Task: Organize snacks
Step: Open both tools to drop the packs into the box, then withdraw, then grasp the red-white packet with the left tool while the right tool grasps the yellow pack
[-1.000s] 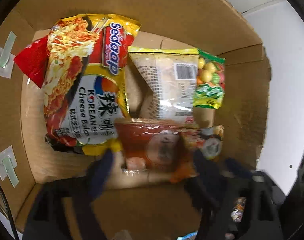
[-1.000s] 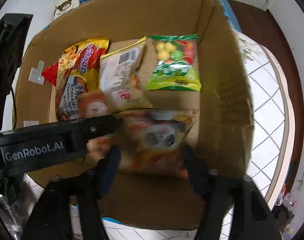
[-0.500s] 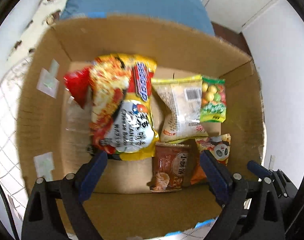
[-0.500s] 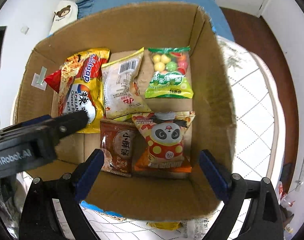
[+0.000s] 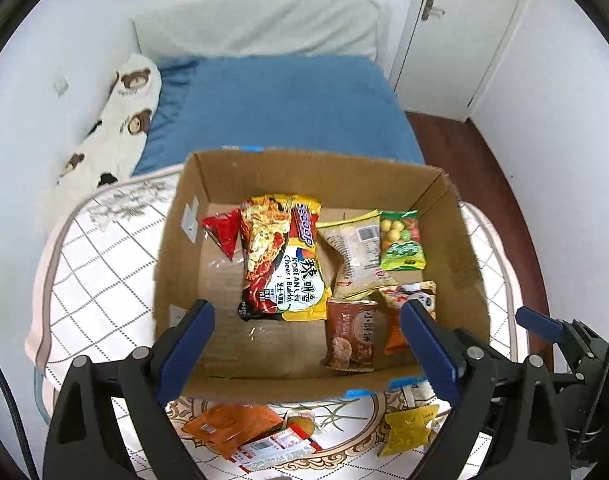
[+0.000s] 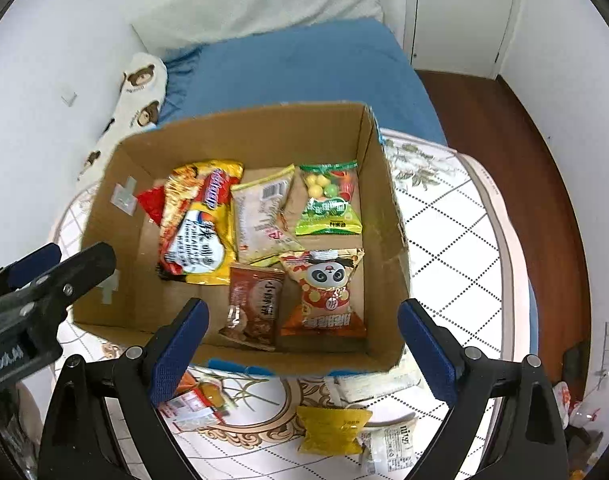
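An open cardboard box (image 5: 176, 240) (image 6: 380, 184) holds several snack packs: a yellow noodle pack (image 5: 284, 256) (image 6: 200, 224), a pale pack (image 5: 356, 256) (image 6: 264, 216), a green candy bag (image 5: 402, 246) (image 6: 330, 200), a brown pack (image 5: 350, 334) (image 6: 254, 306) and an orange panda pack (image 5: 404, 300) (image 6: 328, 292). My left gripper (image 5: 306, 344) and my right gripper (image 6: 302, 342) are both open and empty, raised above the box's near edge.
Loose packs lie on the patterned mat in front of the box: an orange one (image 5: 232, 426), a yellow one (image 5: 410, 428) (image 6: 332, 430) and a white one (image 6: 388, 446). A blue bed (image 5: 280, 108) stands behind the box. Wooden floor (image 6: 524, 184) lies to the right.
Both grippers have let go of the brown and panda packs, which now lie in the box, and have pulled back and up out of it.
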Demonstrator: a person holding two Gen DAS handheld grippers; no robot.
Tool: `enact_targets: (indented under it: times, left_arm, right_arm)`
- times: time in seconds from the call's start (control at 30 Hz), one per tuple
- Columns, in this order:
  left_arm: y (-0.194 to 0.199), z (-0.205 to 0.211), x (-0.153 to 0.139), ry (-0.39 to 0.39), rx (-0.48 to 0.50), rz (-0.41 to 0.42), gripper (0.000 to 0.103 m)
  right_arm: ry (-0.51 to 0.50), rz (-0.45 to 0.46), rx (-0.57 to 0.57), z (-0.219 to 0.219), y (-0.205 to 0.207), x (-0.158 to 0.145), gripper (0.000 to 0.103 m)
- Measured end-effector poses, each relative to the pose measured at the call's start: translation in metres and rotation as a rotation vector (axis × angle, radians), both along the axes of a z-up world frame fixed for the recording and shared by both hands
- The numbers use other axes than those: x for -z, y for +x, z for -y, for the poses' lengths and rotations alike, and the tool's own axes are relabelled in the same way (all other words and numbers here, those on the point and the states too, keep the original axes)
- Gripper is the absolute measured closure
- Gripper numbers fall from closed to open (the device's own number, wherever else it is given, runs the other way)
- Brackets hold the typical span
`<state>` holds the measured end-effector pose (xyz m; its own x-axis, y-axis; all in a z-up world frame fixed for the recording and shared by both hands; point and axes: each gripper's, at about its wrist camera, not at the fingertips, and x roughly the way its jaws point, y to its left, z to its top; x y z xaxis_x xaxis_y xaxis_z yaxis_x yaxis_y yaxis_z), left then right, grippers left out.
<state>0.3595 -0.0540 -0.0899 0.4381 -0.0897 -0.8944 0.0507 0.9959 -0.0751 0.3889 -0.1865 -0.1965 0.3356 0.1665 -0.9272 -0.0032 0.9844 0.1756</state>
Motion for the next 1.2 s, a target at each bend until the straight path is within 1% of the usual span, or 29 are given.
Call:
enact_targets:
  times: [0.07,0.2,0.3,0.4,0.47,0.53,0.57,0.6,0.63,0.67,0.7,0.77,0.8,0.87,0.9,0.93,1.0,1.03,1.07,1.13,1.17,1.2]
  left_arm:
    - [-0.012,-0.002,-0.012,0.003,0.004,0.035,0.008]
    - [-0.031,-0.004,-0.027,0.007,0.008,0.081,0.008]
    - [-0.041,-0.007,-0.034,0.004,0.003,0.096,0.008]
    - [-0.054,-0.013,-0.035,0.004,-0.004,0.096,0.008]
    - [-0.065,-0.018,-0.027,0.007,0.004,0.084,0.008]
    - [-0.076,-0.022,-0.011,0.033,0.017,0.069,0.008]
    - [-0.084,-0.025,0.002,0.062,0.036,0.053,0.008]
    - [-0.09,-0.026,0.014,0.089,0.054,0.032,0.008]
    - [-0.094,-0.027,0.027,0.112,0.071,0.006,0.008]
    - [-0.099,-0.029,0.043,0.135,0.092,-0.032,0.008]
    - [-0.103,-0.031,0.066,0.15,0.125,-0.093,0.008]
    - [-0.11,-0.033,0.101,0.182,0.166,-0.171,0.008]
    - [-0.113,-0.032,0.124,0.211,0.201,-0.223,0.008]
    - [-0.117,-0.027,0.152,0.254,0.258,-0.273,0.008]
    - [-0.119,-0.022,0.165,0.274,0.295,-0.296,0.008]
    - [-0.12,-0.016,0.179,0.278,0.343,-0.338,0.008]
    - [-0.12,-0.006,0.201,0.252,0.415,-0.411,0.008]
    - [-0.12,0.0,0.211,0.275,0.436,-0.424,0.008]
    - [-0.12,0.007,0.217,0.3,0.46,-0.416,0.008]
    - [-0.118,0.014,0.22,0.324,0.471,-0.388,0.009]
    - [-0.117,0.016,0.219,0.315,0.457,-0.374,0.02]
    - [-0.114,0.017,0.213,0.284,0.426,-0.365,0.038]
  right_arm:
    - [-0.003,0.028,0.002,-0.001,-0.009,-0.013,0.006]
    - [0.007,0.076,0.008,-0.004,-0.028,-0.034,0.006]
    - [0.026,0.094,0.015,-0.005,-0.041,-0.047,0.006]
    - [0.046,0.093,0.016,-0.006,-0.052,-0.05,0.006]
    - [0.051,0.085,0.018,-0.007,-0.061,-0.045,0.006]
    - [0.059,0.063,0.023,-0.007,-0.072,-0.033,0.006]
    - [0.065,0.038,0.028,-0.007,-0.079,-0.022,0.006]
    - [0.07,0.01,0.026,-0.008,-0.085,-0.01,0.015]
    - [0.073,-0.021,0.022,-0.009,-0.09,0.003,0.033]
    - [0.073,-0.053,0.021,-0.009,-0.094,0.017,0.041]
    - [0.075,-0.084,0.022,-0.009,-0.098,0.029,0.045]
    - [0.091,-0.151,0.037,-0.006,-0.107,0.06,0.045]
    - [0.095,-0.18,0.045,-0.005,-0.111,0.072,0.045]
    - [0.1,-0.24,0.062,0.0,-0.117,0.098,0.044]
    - [0.1,-0.262,0.071,0.002,-0.119,0.107,0.042]
    - [0.095,-0.286,0.08,0.005,-0.121,0.118,0.037]
    - [0.084,-0.31,0.089,0.009,-0.123,0.13,0.035]
    - [0.073,-0.319,0.09,0.01,-0.124,0.135,0.035]
    - [0.055,-0.329,0.091,0.012,-0.124,0.142,0.035]
    - [0.031,-0.35,0.089,0.014,-0.122,0.153,0.035]
    - [0.022,-0.357,0.088,0.013,-0.121,0.158,0.035]
    - [0.009,-0.369,0.086,0.013,-0.12,0.164,0.035]
